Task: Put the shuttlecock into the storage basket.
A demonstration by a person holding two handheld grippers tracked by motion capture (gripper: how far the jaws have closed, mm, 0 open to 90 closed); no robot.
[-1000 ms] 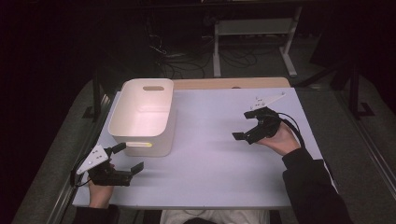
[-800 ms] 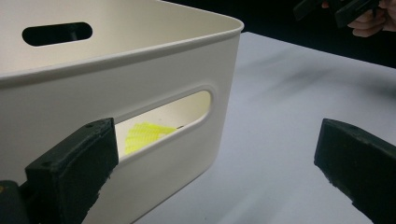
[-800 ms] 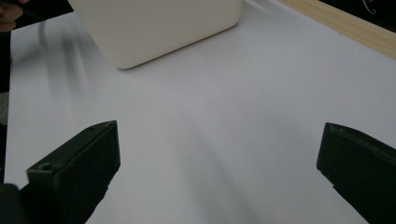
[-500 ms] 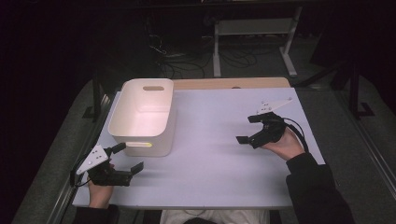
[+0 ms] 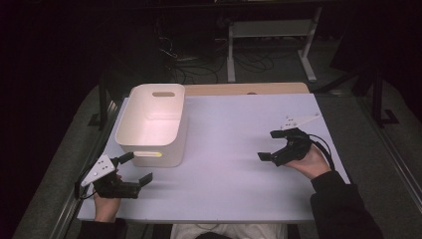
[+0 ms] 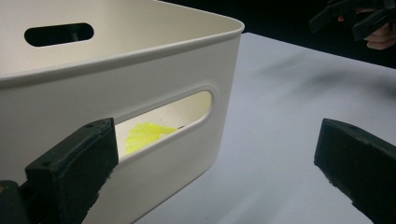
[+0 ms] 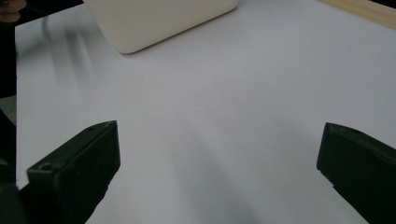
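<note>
A white plastic bin (image 5: 154, 122) with handle slots stands on the left half of the table. Through its near slot I see something yellow and ribbed (image 6: 145, 134) inside the bin (image 6: 116, 79). My left gripper (image 5: 137, 168) rests open just in front of the bin's near wall, its jaws wide apart with nothing between them (image 6: 215, 177). My right gripper (image 5: 268, 145) hovers open over the right side of the table, pointing left toward the bin (image 7: 159, 18); only bare tabletop lies between its jaws (image 7: 219, 172). It also appears far off as the right gripper (image 6: 355, 18).
The pale table top (image 5: 229, 169) stretches between the two grippers. A wooden strip (image 5: 249, 88) runs along its far edge. Beyond it, a metal stand (image 5: 271, 35) and cables lie on the dark floor. A dark frame rail (image 5: 104, 99) stands left of the bin.
My right gripper has drifted toward the person and slightly right, staying open. The left gripper and the bin have not moved.
</note>
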